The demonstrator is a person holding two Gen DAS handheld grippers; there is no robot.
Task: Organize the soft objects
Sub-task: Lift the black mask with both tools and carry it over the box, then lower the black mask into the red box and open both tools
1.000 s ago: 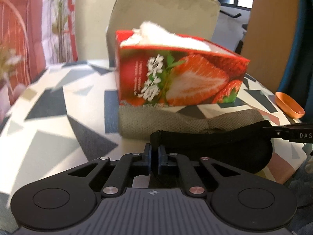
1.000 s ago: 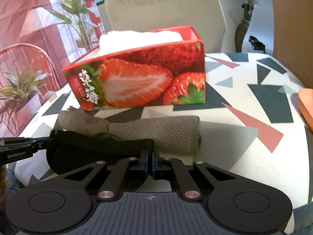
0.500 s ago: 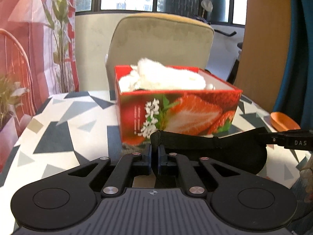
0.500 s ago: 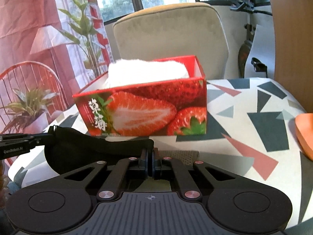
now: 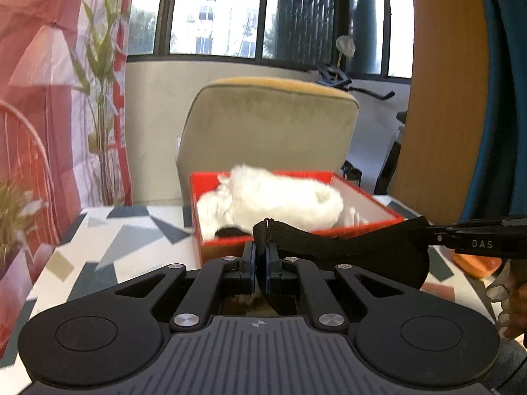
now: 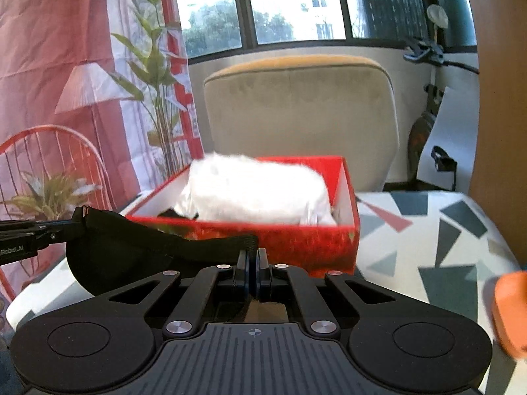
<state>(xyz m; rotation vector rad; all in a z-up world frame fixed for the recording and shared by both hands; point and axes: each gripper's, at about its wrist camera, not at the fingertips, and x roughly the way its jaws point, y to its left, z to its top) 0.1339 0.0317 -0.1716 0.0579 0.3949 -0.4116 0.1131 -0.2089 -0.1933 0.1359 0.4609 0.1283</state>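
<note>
One black eye mask (image 5: 372,253), stretched above the counter (image 5: 108,250) in front of one red strawberry box (image 6: 306,240). Left tongs (image 5: 260,263) clamped shut on its strap; right tongs (image 6: 253,263) likewise, at the other end. One white plush (image 5: 280,200) fills the box. One orange dish (image 6: 510,309), far right.

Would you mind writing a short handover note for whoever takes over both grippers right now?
Left gripper: shut on one end of the black eye mask.
Right gripper: shut on the mask's other end; it hangs stretched between the two, in front of the red strawberry box.
Done: white fluffy item and something dark lie in the box.
Left: probably carry the mask over the box rim and release it inside. Whether anything else remains on the table cannot be told.
</note>
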